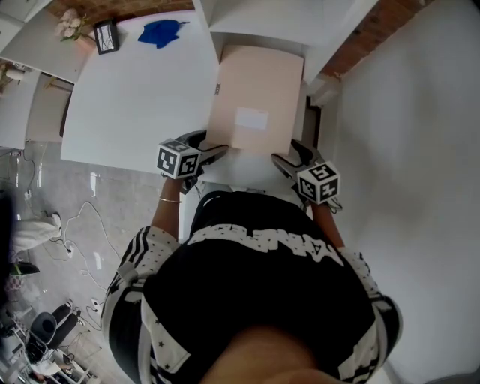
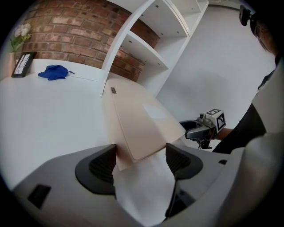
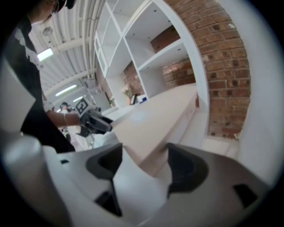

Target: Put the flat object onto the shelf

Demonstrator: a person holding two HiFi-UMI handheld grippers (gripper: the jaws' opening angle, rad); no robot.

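Note:
The flat object [image 1: 255, 97] is a wide, thin beige box with a pale label on top. It lies lengthwise from my grippers toward the white shelf unit [image 1: 300, 22], its far end low by the shelf's bottom board. My left gripper [image 1: 214, 154] is shut on its near left corner, where the beige corner [image 2: 137, 142] fills the gap between the dark pads [image 2: 104, 165]. At the near right corner my right gripper [image 1: 285, 160] holds the box [image 3: 155, 119] the same way, and its edge reaches both pads [image 3: 183, 165]. Whether the box's underside rests on anything is hidden.
A white table [image 1: 142, 97] spreads to the left, with a blue cloth [image 1: 161, 32], a small framed picture [image 1: 106, 36] and flowers [image 1: 69, 24] at its far edge. A brick wall [image 2: 66, 31] backs the shelf's open compartments [image 2: 151, 26]. The person's body fills the near side.

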